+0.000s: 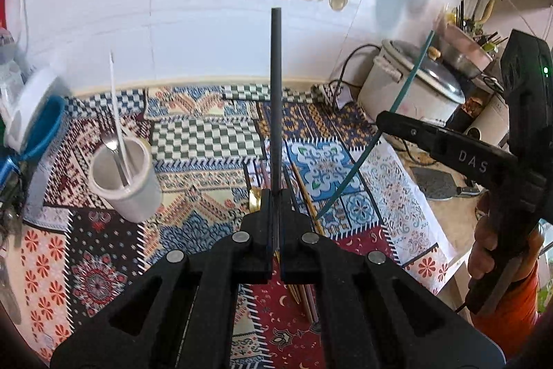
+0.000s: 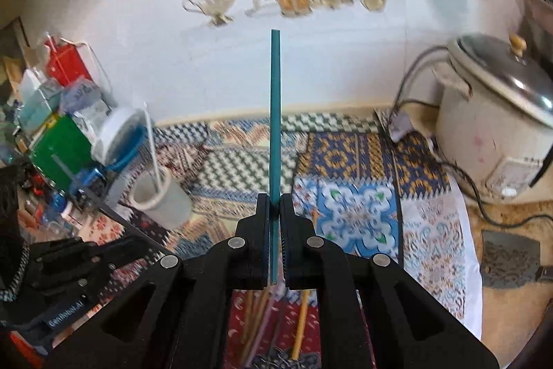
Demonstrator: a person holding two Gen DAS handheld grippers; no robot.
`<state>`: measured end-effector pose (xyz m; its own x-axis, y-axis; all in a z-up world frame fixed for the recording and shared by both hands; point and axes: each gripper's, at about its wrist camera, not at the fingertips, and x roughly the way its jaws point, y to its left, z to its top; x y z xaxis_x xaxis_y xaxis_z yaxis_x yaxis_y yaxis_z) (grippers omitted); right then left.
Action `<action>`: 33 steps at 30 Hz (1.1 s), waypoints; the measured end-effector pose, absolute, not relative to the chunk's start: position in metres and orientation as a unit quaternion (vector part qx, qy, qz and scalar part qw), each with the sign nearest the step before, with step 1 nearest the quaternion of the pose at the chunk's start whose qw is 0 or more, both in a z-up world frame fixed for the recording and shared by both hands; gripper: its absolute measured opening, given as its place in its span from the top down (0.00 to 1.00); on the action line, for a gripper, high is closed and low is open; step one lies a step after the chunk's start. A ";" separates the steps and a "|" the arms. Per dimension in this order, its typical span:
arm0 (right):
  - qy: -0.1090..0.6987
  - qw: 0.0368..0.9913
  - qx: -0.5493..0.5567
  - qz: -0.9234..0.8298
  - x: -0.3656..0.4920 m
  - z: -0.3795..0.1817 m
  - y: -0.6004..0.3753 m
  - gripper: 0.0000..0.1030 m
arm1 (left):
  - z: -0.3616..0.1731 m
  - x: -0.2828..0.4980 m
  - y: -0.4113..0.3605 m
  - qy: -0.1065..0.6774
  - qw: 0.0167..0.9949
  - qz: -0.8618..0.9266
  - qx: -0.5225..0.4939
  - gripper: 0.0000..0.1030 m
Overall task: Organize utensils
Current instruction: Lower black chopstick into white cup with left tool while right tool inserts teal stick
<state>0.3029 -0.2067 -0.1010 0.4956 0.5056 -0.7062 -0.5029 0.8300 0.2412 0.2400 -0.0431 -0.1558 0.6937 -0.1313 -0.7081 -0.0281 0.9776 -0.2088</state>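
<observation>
Left gripper point(image 1: 275, 196) clamped on one dark grey chopstick point(image 1: 275, 92), raised over patterned cloth point(image 1: 214, 140). Right gripper point(image 2: 274, 199) clamped on one teal chopstick point(image 2: 275, 113). One white cup point(image 1: 128, 182) at left holds two utensils. Several sticks point(image 2: 262, 317) lie on cloth below.

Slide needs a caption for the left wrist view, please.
Left gripper shut on a dark chopstick; right gripper holds a teal chopstick.

Right gripper point(image 2: 275, 199) clamps a teal chopstick point(image 2: 275, 113) upright above the patterned cloth point(image 2: 356, 168)
</observation>
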 end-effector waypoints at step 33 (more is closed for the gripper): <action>0.370 0.836 -0.021 0.405 0.321 -0.080 -0.005 0.95 | -0.123 0.268 0.133 0.335 0.934 0.054 -0.116 1.00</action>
<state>0.3205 -0.0052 -0.0797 0.3976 0.6618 -0.6356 -0.6932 0.6704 0.2645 0.2683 0.1332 -0.1234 0.7703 0.0221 -0.6373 -0.1780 0.9671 -0.1815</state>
